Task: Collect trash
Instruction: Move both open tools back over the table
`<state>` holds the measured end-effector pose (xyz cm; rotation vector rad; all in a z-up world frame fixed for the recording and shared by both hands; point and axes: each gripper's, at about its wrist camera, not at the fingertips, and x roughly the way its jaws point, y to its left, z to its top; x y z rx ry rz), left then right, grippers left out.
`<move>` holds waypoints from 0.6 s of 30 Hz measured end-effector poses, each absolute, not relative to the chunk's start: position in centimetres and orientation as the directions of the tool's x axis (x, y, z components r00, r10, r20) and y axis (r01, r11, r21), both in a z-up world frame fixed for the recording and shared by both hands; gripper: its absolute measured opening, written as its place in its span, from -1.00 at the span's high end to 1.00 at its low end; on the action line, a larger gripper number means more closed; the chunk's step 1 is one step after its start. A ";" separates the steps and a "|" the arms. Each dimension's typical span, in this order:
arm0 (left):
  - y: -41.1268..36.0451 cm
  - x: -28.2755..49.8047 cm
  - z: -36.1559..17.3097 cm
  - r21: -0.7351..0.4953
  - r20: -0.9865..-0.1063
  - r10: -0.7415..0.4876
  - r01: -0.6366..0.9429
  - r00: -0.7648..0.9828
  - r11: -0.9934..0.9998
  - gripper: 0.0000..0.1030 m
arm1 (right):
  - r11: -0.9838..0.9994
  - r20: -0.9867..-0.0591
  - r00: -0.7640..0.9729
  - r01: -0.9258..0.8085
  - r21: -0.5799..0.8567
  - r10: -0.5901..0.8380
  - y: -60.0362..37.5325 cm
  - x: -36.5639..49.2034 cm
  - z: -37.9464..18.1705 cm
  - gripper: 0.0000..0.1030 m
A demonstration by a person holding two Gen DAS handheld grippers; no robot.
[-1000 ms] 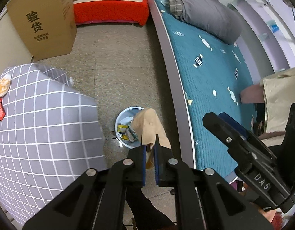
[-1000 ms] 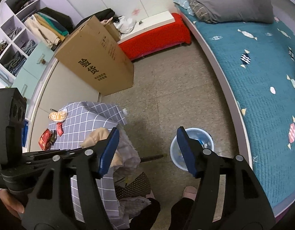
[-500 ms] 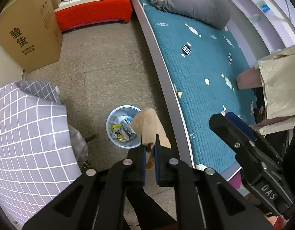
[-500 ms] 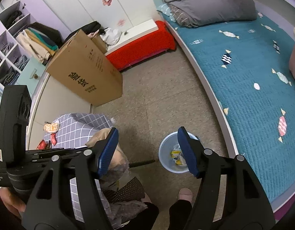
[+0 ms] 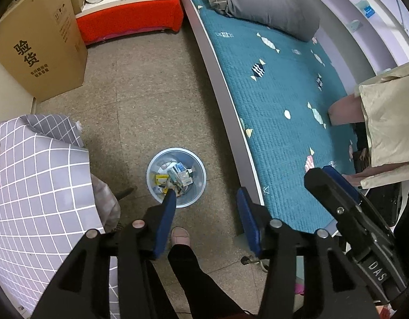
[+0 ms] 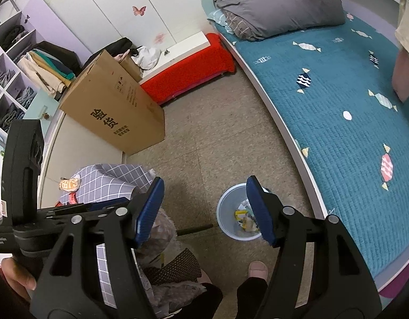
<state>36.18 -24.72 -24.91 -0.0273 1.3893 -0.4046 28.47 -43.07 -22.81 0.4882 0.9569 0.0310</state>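
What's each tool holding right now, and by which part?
Nothing. The left tool has just been opening and its jaws stand apart with nothing between them, above the blue bin. The right tool is open and empty too.

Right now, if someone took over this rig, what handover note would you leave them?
Left gripper: jaws have just been opening, nothing between them now; the tan scrap it held a moment ago is gone from the jaws, not clearly seen in the bin.
Right gripper: open, empty.
Blue bin on the floor beside the bed, directly under the left jaws, holding wrappers.
Left to do: orange packet and red wrapper lie on the checked cloth.
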 end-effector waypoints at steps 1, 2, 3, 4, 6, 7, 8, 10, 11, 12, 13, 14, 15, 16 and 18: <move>-24.6 36.1 -24.9 -0.253 -0.948 -0.293 0.261 0.125 0.932 0.06 | 0.892 -0.776 0.583 0.183 0.413 0.240 -43.0 28.5 -22.9 -0.24; -24.3 36.0 -24.8 -0.252 -0.948 -0.292 0.259 0.127 0.932 0.05 | 0.893 -0.776 0.582 0.179 0.414 0.243 -42.7 28.6 -22.8 -0.24; -24.1 36.0 -24.7 -0.251 -0.948 -0.290 0.257 0.130 0.933 0.04 | 0.893 -0.775 0.581 0.175 0.414 0.246 -42.7 28.7 -22.9 -0.24; -23.8 35.9 -24.6 -0.249 -0.948 -0.289 0.253 0.133 0.935 0.04 | 0.894 -0.775 0.580 0.171 0.415 0.249 -42.4 28.7 -22.8 -0.24; -23.1 35.8 -24.4 -0.245 -0.948 -0.285 0.247 0.140 0.938 0.03 | 0.896 -0.775 0.578 0.159 0.415 0.256 -41.7 28.9 -22.8 -0.24; -22.8 35.8 -24.3 -0.243 -0.948 -0.283 0.243 0.143 0.939 0.03 | 0.897 -0.775 0.577 0.154 0.415 0.259 -41.4 29.0 -22.7 -0.24; -22.4 35.7 -24.2 -0.241 -0.948 -0.280 0.239 0.148 0.941 0.03 | 0.898 -0.774 0.575 0.146 0.414 0.264 -40.8 29.1 -22.7 -0.24; -21.4 35.6 -23.9 -0.238 -0.948 -0.276 0.225 0.158 0.945 0.03 | 0.901 -0.774 0.572 0.132 0.414 0.272 -40.0 29.3 -22.6 -0.24; -20.9 35.6 -23.8 -0.236 -0.948 -0.274 0.218 0.164 0.947 0.03 | 0.902 -0.773 0.570 0.122 0.414 0.278 -39.4 29.5 -22.6 -0.24; -20.3 35.6 -23.7 -0.235 -0.947 -0.272 0.208 0.170 0.949 0.03 | 0.903 -0.773 0.568 0.115 0.414 0.282 -38.9 29.6 -22.4 -0.24; -19.9 35.4 -23.6 -0.234 -0.947 -0.270 0.202 0.174 0.951 0.02 | 0.905 -0.773 0.567 0.105 0.413 0.286 -38.4 29.8 -22.3 -0.24; -19.3 35.4 -23.4 -0.233 -0.946 -0.268 0.193 0.181 0.953 0.02 | 0.906 -0.772 0.565 0.097 0.411 0.290 -37.9 29.9 -22.3 -0.24; -18.9 35.4 -23.4 -0.232 -0.946 -0.266 0.187 0.184 0.955 0.02 | 0.908 -0.773 0.561 0.085 0.410 0.296 -37.2 30.1 -22.2 -0.24; -18.2 35.3 -23.2 -0.232 -0.945 -0.265 0.177 0.190 0.956 0.02 | 0.909 -0.773 0.559 0.078 0.409 0.300 -36.7 30.2 -22.1 -0.24; -17.2 35.2 -22.9 -0.232 -0.944 -0.262 0.161 0.199 0.959 0.01 | 0.912 -0.774 0.552 0.057 0.406 0.310 -35.6 30.6 -22.0 -0.24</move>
